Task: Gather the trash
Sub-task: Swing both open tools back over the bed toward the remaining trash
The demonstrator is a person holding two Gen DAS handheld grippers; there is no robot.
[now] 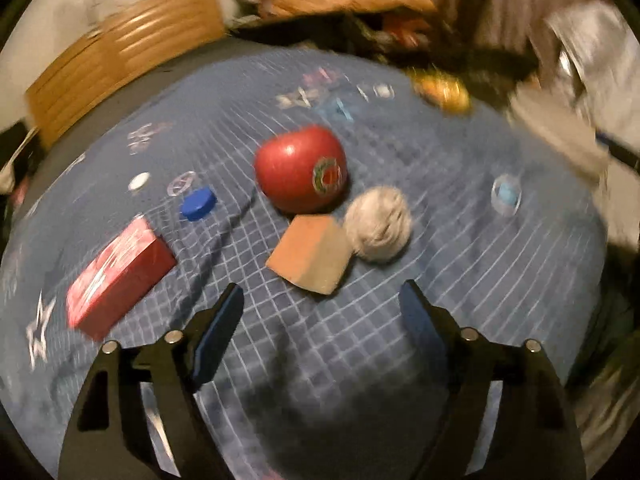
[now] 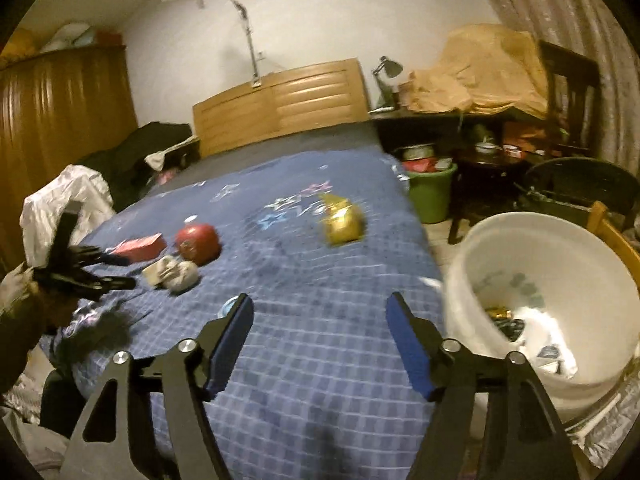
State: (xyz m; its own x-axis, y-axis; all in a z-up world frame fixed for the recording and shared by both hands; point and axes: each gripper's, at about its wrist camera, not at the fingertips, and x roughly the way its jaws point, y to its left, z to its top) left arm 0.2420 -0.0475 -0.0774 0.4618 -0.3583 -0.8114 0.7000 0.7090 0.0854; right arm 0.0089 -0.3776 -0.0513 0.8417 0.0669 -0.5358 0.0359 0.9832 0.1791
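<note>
Reaching for the next piece with both grippers empty and jaws apart, you have the left gripper [image 1: 322, 304] over the crumpled paper ball [image 1: 378, 224] on the bed [image 2: 320, 360], so centre, close, then carry to the white bucket [image 2: 472, 264] beside your right gripper [image 2: 320, 316]

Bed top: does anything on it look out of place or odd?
Yes: litter lies scattered on the blue bedspread: a red apple-shaped item, crumpled paper ball, red box, blue cap and gold wrapper.

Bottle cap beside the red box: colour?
Blue. The bottle cap shows best in the left wrist view, beside the red box.
</note>
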